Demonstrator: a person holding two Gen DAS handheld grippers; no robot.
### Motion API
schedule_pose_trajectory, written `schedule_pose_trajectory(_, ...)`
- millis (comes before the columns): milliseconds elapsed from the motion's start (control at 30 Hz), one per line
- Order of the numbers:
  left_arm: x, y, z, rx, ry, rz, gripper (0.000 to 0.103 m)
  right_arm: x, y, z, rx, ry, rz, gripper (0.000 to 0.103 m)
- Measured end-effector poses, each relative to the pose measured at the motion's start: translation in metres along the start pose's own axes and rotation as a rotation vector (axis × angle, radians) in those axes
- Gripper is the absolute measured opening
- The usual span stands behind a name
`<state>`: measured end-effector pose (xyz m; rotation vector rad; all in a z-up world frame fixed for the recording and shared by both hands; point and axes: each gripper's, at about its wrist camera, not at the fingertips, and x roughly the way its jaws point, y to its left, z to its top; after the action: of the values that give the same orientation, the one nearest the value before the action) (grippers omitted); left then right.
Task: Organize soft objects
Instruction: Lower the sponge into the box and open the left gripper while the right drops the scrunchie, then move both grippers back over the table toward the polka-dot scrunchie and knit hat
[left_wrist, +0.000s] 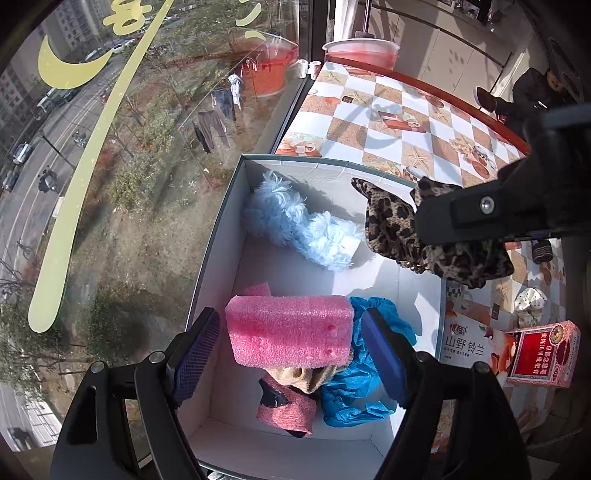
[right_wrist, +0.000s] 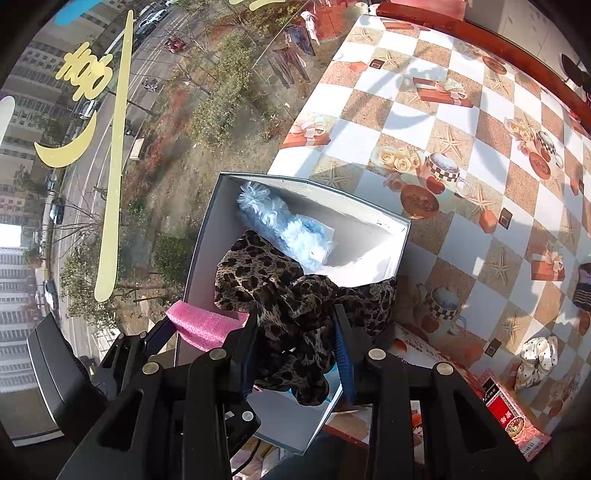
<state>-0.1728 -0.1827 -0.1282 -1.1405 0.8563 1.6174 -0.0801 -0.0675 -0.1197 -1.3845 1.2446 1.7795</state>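
Beneath the left tongs, the pink foam block hides most of a tan plush piece.

You have one white box, one pink foam block, one leopard-print cloth, one fluffy blue item, two grippers.

Box: matt white card inside. Pink block: coarse open-cell foam. Pale blue item: shaggy fluffy pile. Leopard-print piece: thin soft cloth. Blue item: crinkled, possibly thin plastic film. Tablecloth: smooth, glossy printed.
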Motion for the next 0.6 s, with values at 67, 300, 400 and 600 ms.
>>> schedule_pose_trajectory(67,0.0,0.002,-0.002,-0.018,0.003,-0.022,0.083,-0.004,-0.002,-0.001,0.014,-0.015,-0.001,0.077)
schedule_pose_trajectory(300,-0.008,0.006,-0.006,-0.065,-0.023,-0.159,0.094,-0.011,-0.017,-0.003,0.08,0.017,0.033,0.103)
schedule_pose_trajectory(400,-0.013,0.008,-0.007,-0.105,-0.029,-0.223,0.102,-0.017,-0.021,-0.007,0.099,0.02,0.051,0.102)
schedule_pose_trajectory(600,-0.014,0.002,-0.005,-0.122,-0.002,-0.274,0.103,-0.035,-0.028,-0.021,0.139,-0.007,0.107,0.103)
